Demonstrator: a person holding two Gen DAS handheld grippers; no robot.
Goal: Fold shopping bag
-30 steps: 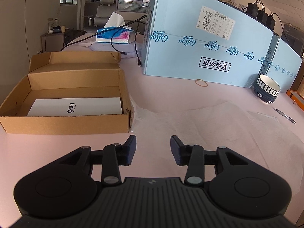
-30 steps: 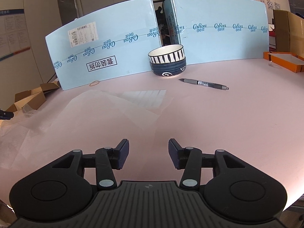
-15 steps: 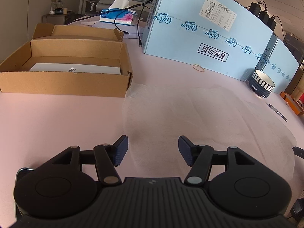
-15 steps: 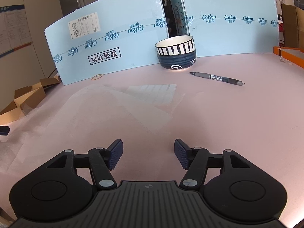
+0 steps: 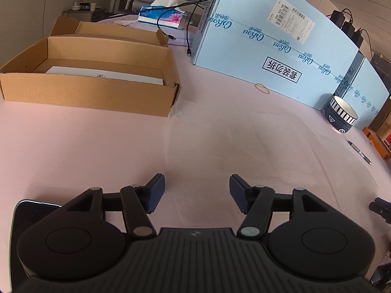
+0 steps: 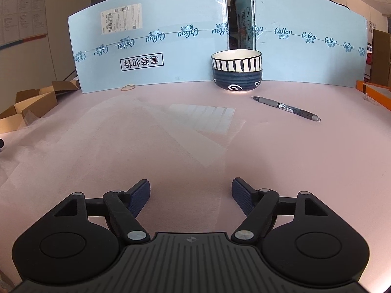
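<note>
- Under both grippers, thin see-through plastic shopping bag [image 6: 171,131] lies flat on pink tabletop [image 5: 73,146].
- left gripper [image 5: 196,193]: jaws apart, empty.
- right gripper [image 6: 190,195]: jaws opening wide, gripping nothing.

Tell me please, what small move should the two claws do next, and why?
Probably lower both claws onto the near edge of the bag. It lies flat and unfolded on the pink table; the left claw is open and empty, and the right claw is opening with nothing between its pads.
</note>
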